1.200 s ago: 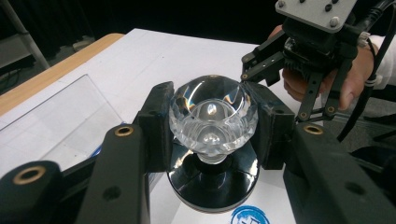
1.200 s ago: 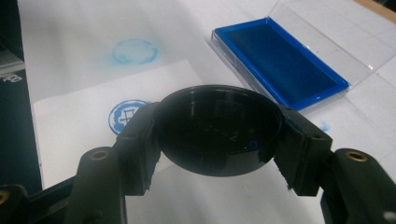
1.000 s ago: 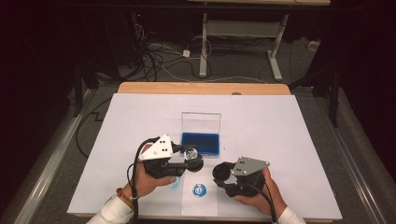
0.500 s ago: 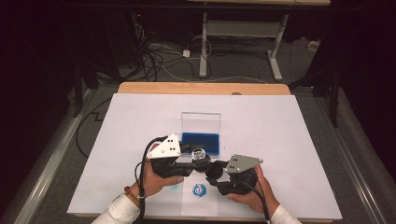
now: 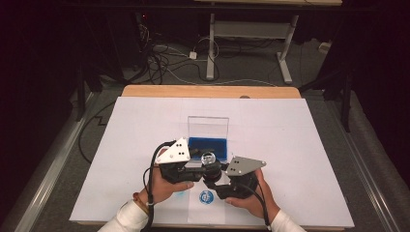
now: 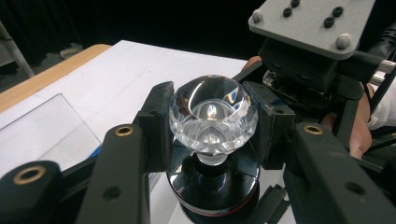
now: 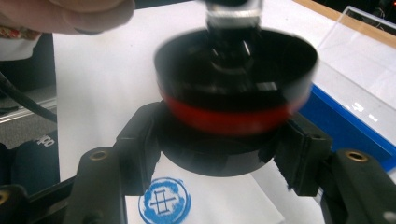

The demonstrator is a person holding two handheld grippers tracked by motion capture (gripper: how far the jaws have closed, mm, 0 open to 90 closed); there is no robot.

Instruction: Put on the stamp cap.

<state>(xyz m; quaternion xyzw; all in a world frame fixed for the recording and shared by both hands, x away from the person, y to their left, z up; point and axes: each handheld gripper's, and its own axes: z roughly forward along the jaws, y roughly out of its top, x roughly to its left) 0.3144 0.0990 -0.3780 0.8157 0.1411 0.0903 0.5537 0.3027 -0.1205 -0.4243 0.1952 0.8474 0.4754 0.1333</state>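
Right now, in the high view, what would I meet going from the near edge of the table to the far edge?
Blue round stamp mark → crystal-topped stamp held between the two grippers → blue tray → its clear upright lid → bare wooden table edge.

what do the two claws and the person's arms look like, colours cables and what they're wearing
Both claws, left claw and right claw, are black with chunky black jaws carrying brass-coloured rivets. Each has a grey three-cornered plate on top with dark screw heads, and a black cable trailing back toward the person. The sleeves are white, and the left wrist wears a band.
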